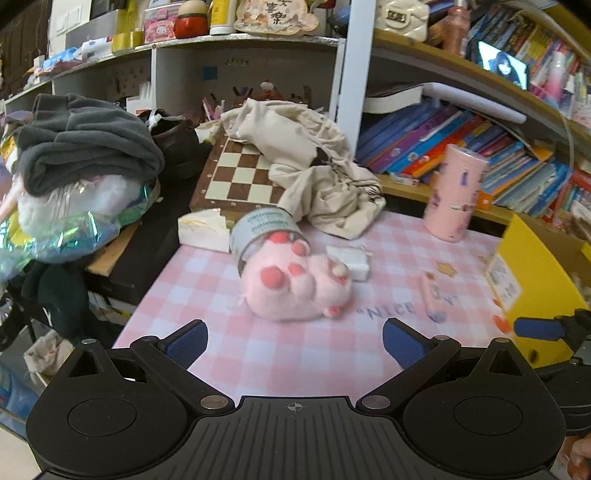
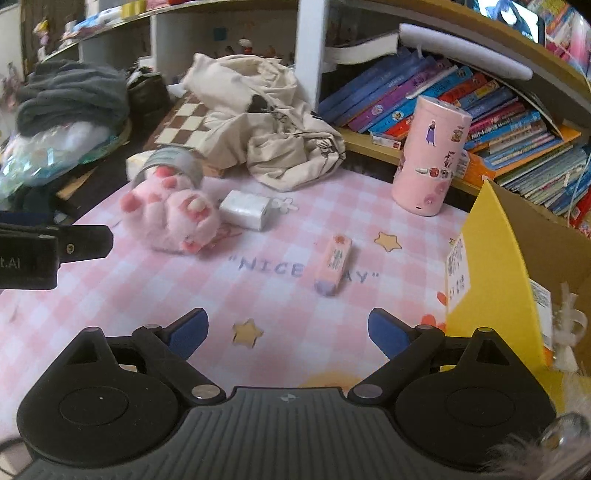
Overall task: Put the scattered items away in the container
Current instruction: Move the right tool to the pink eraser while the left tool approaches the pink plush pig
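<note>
1. Nearest, the left gripper (image 1: pixel 295 341) and right gripper (image 2: pixel 288 332) hover over the pink checked mat (image 2: pixel 295 302), both spread wide and holding nothing.
2. Mid-mat lies a pink eraser (image 2: pixel 334 264).
3. Right of it stands the yellow cardboard box (image 2: pixel 495 266).
4. Farther left, a pink plush toy (image 1: pixel 295 284) lies beside a white charger (image 2: pixel 246 210).
5. Far right stands a pink tumbler (image 2: pixel 430 155).

The pink checked mat (image 2: pixel 280 236) on the desk carries the printed words "NICE" and "AY", with a pink eraser (image 2: pixel 334 264) lying between them. The other gripper (image 2: pixel 29 254) shows the letters "t.AI". The plaque (image 1: pixel 275 16) on the shelf has Chinese characters.
</note>
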`<act>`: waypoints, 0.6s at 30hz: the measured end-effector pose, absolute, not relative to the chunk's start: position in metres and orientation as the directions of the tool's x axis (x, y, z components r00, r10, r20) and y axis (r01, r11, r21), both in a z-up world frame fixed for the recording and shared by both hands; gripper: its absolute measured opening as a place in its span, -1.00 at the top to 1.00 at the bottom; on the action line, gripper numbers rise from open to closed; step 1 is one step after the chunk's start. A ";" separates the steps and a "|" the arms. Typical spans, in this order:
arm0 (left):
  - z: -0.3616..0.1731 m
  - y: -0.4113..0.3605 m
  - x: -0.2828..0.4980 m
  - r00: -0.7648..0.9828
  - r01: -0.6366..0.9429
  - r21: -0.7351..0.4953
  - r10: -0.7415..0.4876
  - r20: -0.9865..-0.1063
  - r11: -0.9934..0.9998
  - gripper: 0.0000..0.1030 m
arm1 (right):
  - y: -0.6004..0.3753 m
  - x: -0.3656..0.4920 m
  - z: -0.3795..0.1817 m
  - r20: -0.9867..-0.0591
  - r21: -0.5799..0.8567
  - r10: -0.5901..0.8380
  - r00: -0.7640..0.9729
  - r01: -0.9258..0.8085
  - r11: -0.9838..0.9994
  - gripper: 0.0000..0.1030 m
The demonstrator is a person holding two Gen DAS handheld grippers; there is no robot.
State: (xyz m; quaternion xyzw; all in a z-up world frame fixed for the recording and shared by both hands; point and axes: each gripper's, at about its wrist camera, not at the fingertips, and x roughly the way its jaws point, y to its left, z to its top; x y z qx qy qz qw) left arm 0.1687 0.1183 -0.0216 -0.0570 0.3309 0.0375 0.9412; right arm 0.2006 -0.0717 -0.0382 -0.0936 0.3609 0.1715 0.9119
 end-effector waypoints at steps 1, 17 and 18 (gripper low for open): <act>-0.023 0.119 0.176 0.779 -0.112 -0.080 0.037 -0.626 0.990 -0.98 | -0.072 0.208 -0.040 -0.692 -0.041 0.243 0.680 -0.373 0.927 -0.84; -0.064 0.102 0.265 0.742 -0.143 -0.011 0.100 -0.663 0.990 -0.98 | -0.061 0.296 -0.077 -0.710 -0.032 0.194 0.677 -0.307 0.951 -0.75; -0.066 0.101 0.268 0.741 -0.148 0.000 0.110 -0.662 0.989 -0.98 | -0.060 0.300 -0.079 -0.711 -0.032 0.193 0.676 -0.305 0.952 -0.74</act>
